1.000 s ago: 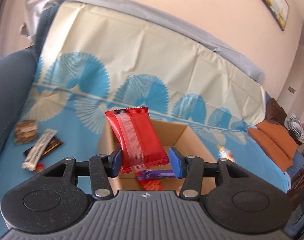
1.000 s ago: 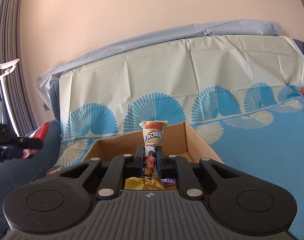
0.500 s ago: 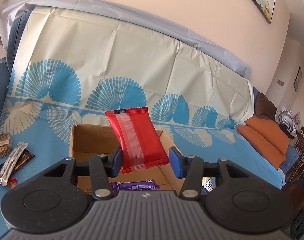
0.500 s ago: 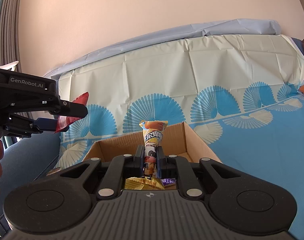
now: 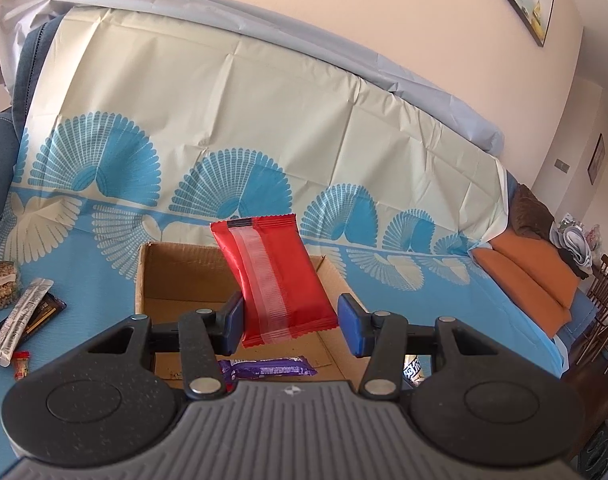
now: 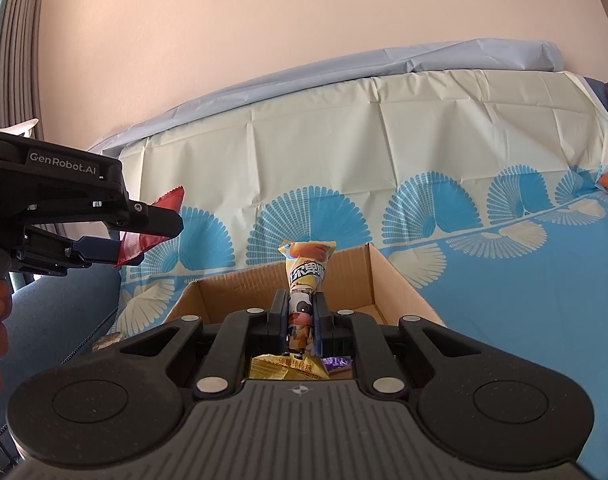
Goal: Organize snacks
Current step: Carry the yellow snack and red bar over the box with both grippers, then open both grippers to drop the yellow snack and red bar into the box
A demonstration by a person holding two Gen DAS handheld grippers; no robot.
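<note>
Left gripper (image 5: 289, 322) pinches the red snack pack (image 5: 273, 278) half-wide above the cardboard box (image 5: 183, 276) — right gripper (image 6: 300, 320) squeezes a yellow pouch (image 6: 306, 280) tight. Both dropping together could collide, probably spilling outside.

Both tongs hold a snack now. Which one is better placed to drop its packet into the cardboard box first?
Right, probably. The right tongs hold the yellow cartoon-cow packet directly over the open brown cardboard box. The left tongs, with the red foil packet, look off to the box's side.
</note>
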